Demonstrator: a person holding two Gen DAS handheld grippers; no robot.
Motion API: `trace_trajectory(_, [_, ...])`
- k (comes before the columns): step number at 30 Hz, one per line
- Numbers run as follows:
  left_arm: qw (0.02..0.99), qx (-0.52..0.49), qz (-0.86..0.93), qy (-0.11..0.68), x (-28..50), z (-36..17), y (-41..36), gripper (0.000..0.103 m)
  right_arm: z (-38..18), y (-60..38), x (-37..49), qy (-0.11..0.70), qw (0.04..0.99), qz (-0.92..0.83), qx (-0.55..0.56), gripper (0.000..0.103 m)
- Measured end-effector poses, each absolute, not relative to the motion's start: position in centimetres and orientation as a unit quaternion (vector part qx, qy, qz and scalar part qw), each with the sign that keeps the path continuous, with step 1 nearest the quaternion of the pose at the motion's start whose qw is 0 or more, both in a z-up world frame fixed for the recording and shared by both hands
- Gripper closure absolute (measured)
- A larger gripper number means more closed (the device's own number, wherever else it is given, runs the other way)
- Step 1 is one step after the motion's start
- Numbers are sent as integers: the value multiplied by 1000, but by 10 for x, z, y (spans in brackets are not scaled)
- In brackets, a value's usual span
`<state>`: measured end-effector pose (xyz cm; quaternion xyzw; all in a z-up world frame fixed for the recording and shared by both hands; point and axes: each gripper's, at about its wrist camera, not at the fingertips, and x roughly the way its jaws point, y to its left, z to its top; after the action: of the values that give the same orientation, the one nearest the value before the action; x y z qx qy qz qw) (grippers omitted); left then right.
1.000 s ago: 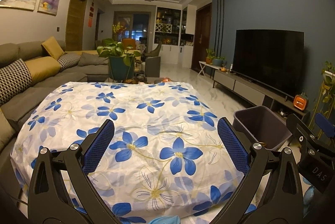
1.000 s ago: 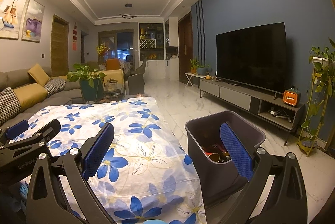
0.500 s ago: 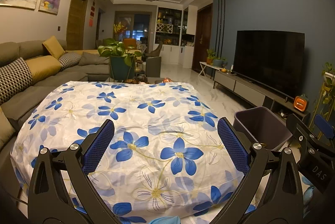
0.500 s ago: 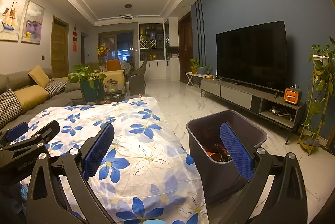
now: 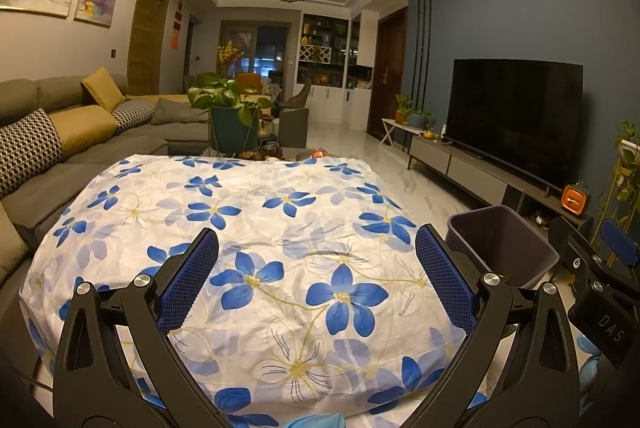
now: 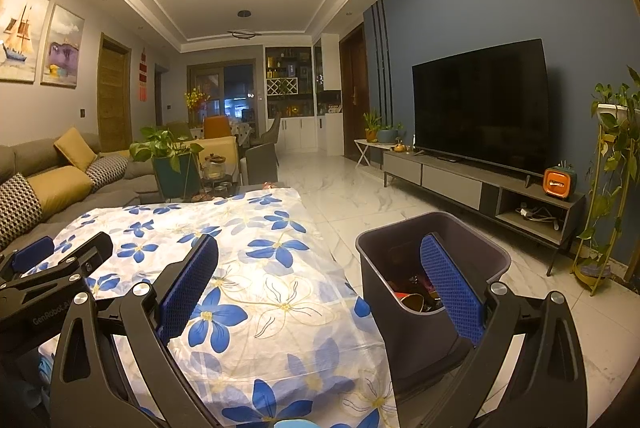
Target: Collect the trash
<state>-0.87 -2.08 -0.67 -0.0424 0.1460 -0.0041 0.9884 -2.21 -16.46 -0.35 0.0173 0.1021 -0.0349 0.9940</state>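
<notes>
A dark grey bin (image 6: pixel 400 308) stands on the floor at the right edge of the table, with several pieces of trash (image 6: pixel 416 296) inside. In the left wrist view the same bin (image 5: pixel 500 248) shows at right. My left gripper (image 5: pixel 316 276) hangs open over the table with the blue-flowered cloth (image 5: pixel 260 228), nothing between its fingers. My right gripper (image 6: pixel 320 282) is open too, its right finger over the bin and its left finger over the cloth. No loose trash shows on the cloth.
A grey sofa (image 5: pixel 80 155) with cushions runs along the left. A potted plant (image 5: pixel 230 115) stands past the table's far end. A TV (image 6: pixel 480 107) on a low console (image 6: pixel 480 187) lines the right wall, beside a plant stand (image 6: pixel 608 187). Marble floor (image 6: pixel 344 195) lies between.
Both views have risen and tilted up very slightly; the bin's contents show a bit more in the right wrist view. Both grippers stay open.
</notes>
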Motion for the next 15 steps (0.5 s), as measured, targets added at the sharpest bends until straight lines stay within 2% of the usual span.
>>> trace_trajectory(15, [988, -44, -4, 146, -10, -6, -21, 6, -4, -164, -19, 100, 994, -32, 18, 6])
